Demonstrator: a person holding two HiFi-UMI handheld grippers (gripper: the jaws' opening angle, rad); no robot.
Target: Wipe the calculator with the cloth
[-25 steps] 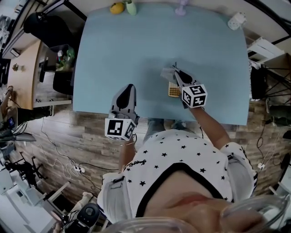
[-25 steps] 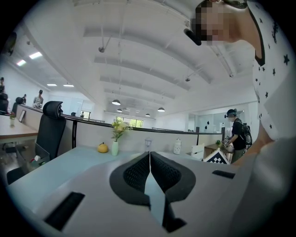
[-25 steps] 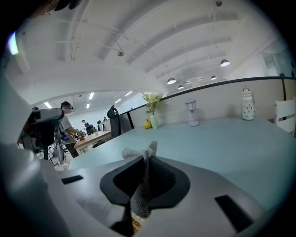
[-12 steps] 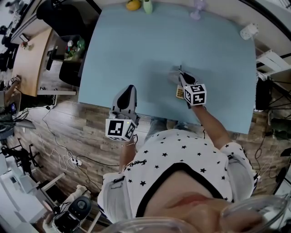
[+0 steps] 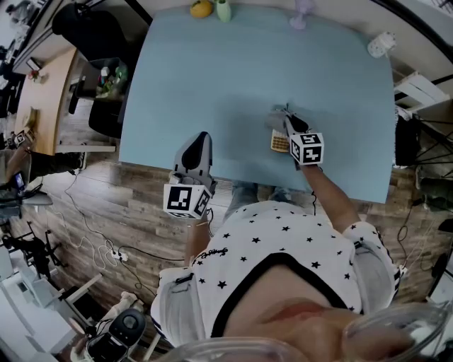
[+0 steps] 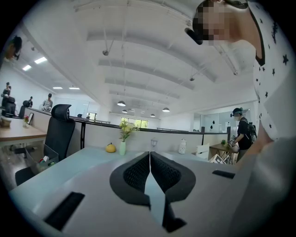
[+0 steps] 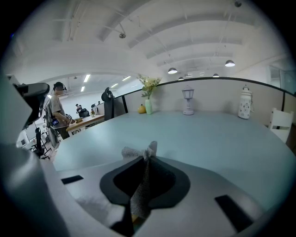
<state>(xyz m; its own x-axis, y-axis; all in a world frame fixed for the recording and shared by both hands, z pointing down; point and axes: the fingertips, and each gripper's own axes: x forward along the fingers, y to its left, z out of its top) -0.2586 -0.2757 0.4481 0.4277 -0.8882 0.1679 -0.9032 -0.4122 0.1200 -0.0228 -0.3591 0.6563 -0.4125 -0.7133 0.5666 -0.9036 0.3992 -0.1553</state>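
Note:
A small yellow calculator [image 5: 279, 143] lies on the light blue table [image 5: 212, 85], near its front edge. My right gripper [image 5: 289, 120] is over the calculator's far end, shut on a grey cloth [image 5: 277, 117] that spreads on the table beside it. In the right gripper view the cloth [image 7: 143, 185] is pinched between the jaws and a tuft sticks out past the tips. My left gripper [image 5: 198, 145] hovers at the table's front edge, left of the calculator, shut and empty, its pads [image 6: 138, 173] pressed together.
At the table's far edge stand a yellow fruit [image 5: 201, 9], a green vase [image 5: 224, 10] and a small lantern [image 5: 302, 13]; a white jar [image 5: 381, 44] sits at the far right corner. A black office chair [image 5: 88, 28] stands to the left of the table. People stand at desks in the background.
The head camera has shifted, so the table sits differently in view. My right gripper stays over the calculator with the cloth; the left gripper has not moved.

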